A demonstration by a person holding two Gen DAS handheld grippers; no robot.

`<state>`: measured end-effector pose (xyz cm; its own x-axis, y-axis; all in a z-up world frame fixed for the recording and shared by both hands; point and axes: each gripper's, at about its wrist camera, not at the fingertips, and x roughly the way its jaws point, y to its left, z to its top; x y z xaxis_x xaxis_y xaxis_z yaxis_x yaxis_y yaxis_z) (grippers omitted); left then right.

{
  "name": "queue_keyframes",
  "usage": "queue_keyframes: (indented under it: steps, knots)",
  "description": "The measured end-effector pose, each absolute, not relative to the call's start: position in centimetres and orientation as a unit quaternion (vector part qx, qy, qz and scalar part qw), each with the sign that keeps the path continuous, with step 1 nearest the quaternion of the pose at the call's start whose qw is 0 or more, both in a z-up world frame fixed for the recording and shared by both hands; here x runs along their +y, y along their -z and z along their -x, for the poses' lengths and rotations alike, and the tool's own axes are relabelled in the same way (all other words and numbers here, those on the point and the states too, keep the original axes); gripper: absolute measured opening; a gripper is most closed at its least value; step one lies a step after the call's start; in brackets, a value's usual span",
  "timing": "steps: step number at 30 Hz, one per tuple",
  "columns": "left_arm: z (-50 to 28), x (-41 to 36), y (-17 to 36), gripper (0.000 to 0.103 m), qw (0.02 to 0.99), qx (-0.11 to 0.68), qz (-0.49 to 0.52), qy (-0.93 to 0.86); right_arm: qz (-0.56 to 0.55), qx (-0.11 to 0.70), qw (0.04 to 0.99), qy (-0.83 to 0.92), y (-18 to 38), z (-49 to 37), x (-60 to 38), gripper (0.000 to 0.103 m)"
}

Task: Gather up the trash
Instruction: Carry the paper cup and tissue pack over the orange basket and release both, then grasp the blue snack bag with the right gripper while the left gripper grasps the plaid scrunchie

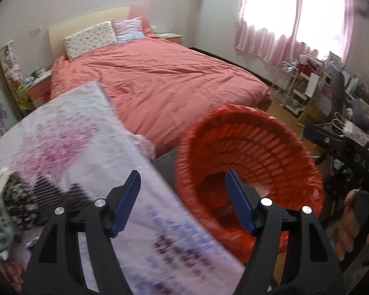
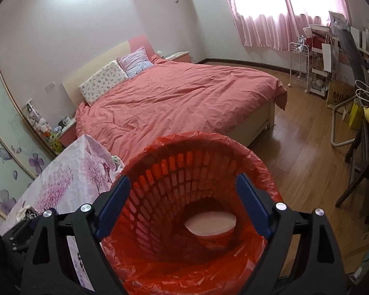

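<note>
Right wrist view: right tongs [image 2: 182,204] released above red-lined slatted plastic wastebasket [image 2: 174,172]; round white-lidded red paper cup [image 2: 212,229] rests inside. Left tongs [image 1: 183,204] released, straddling floral-clothed counter [image 1: 69,137] edge.

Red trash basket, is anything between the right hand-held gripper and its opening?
Nothing visible. The right hand-held gripper hangs open right over the red plastic-lined lattice trash basket, with only a red paper cup lying at the bottom.
</note>
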<state>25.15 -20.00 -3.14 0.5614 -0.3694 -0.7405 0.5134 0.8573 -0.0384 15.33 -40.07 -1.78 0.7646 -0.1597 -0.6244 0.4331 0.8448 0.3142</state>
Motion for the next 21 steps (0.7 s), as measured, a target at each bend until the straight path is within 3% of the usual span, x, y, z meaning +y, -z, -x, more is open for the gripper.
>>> queue_keyframes:
  steps: [11,21]
  knots:
    - [-21.2,-9.3,0.7,0.072,0.905,0.376,-0.09,0.177,-0.196,0.308,0.924,0.116,-0.7,-14.6,-33.8,0.085]
    - [-17.7,3.3,-0.2,0.075,0.928,0.36,-0.058,0.076,-0.15,0.355,0.923,0.009,0.6,-15.3,-23.2,0.08]
